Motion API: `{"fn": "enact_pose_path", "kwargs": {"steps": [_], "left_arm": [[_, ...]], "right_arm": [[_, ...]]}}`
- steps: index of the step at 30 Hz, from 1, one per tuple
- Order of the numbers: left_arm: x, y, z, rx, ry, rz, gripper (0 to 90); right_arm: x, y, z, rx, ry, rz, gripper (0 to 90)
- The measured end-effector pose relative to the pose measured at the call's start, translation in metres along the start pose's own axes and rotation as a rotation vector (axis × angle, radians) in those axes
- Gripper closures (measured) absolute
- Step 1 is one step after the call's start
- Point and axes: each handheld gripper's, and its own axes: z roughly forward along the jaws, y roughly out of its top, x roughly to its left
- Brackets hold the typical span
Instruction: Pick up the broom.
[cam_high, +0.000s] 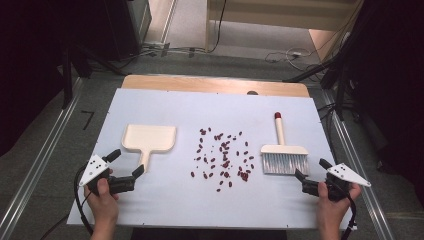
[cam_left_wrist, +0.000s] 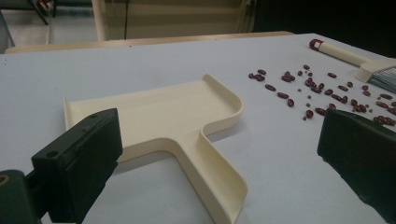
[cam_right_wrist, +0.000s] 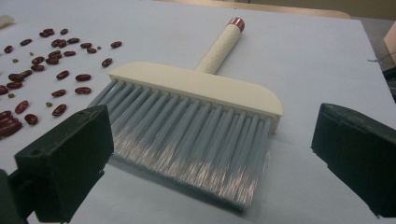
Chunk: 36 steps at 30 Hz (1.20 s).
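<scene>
A white sheet (cam_high: 165, 200) is covering the table, its far edge lying just short of the bare wooden strip (cam_high: 215, 84) along the table's far side. The cream dustpan (cam_high: 149, 138) is lying flat on the left half, its handle pointing toward the near edge. The left gripper (cam_high: 126, 162) is hovering at the near end of that handle, jaws standing wide with nothing between them; in the left gripper view the dustpan (cam_left_wrist: 177, 116) is lying between and beyond the two jaws. Red beans (cam_high: 222, 155) are lying scattered across the middle, apart from both tools. On the right, the brush (cam_high: 283, 152) is lying flat, bristles toward the near edge and red-capped handle toward the far edge. The right gripper (cam_high: 312, 168) is sitting just near and right of the bristles, jaws wide and empty, the brush (cam_right_wrist: 196, 116) lying ahead of them. Bare sheet is lying open along the near edge between the two hands.
</scene>
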Motion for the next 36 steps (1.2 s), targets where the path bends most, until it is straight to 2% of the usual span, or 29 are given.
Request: {"fn": "enact_pose_path", "kwargs": {"steps": [3,8,11,13,16,18,22,25,31,36], "left_arm": [[-0.001,0.000,0.000,0.004,0.001,0.014,0.0],[-0.001,0.000,0.001,0.008,-0.005,0.014,0.0],[-0.002,0.000,0.001,0.010,-0.006,0.024,0.0],[-0.003,0.000,0.000,-0.005,-0.012,0.025,0.9],[-0.002,-0.001,-0.003,-0.022,-0.015,0.018,0.9],[-0.002,-0.001,-0.002,-0.018,-0.014,0.020,0.9],[-0.003,0.000,0.000,-0.004,-0.018,0.033,0.9],[-0.005,0.000,0.000,-0.002,-0.013,0.040,0.9],[-0.005,0.000,0.001,-0.001,-0.018,0.040,0.9],[-0.005,0.000,0.002,0.006,-0.018,0.035,0.9]], "right_arm": [[0.002,0.003,-0.002,-0.005,-0.002,-0.003,0.0],[0.005,0.011,-0.004,-0.001,-0.004,-0.012,0.0],[0.006,0.020,-0.006,0.007,-0.004,-0.005,0.0],[0.005,0.029,-0.005,0.032,0.002,0.014,0.0],[0.005,0.035,-0.004,0.037,0.020,0.019,0.0],[0.006,0.046,0.000,0.059,0.025,0.000,0.0],[0.007,0.058,0.003,0.064,0.033,-0.007,0.0],[0.008,0.072,0.011,0.079,0.044,-0.018,0.0],[0.011,0.084,0.023,0.120,0.045,-0.042,0.0],[0.015,0.092,0.045,0.191,0.058,-0.066,0.0]]}}
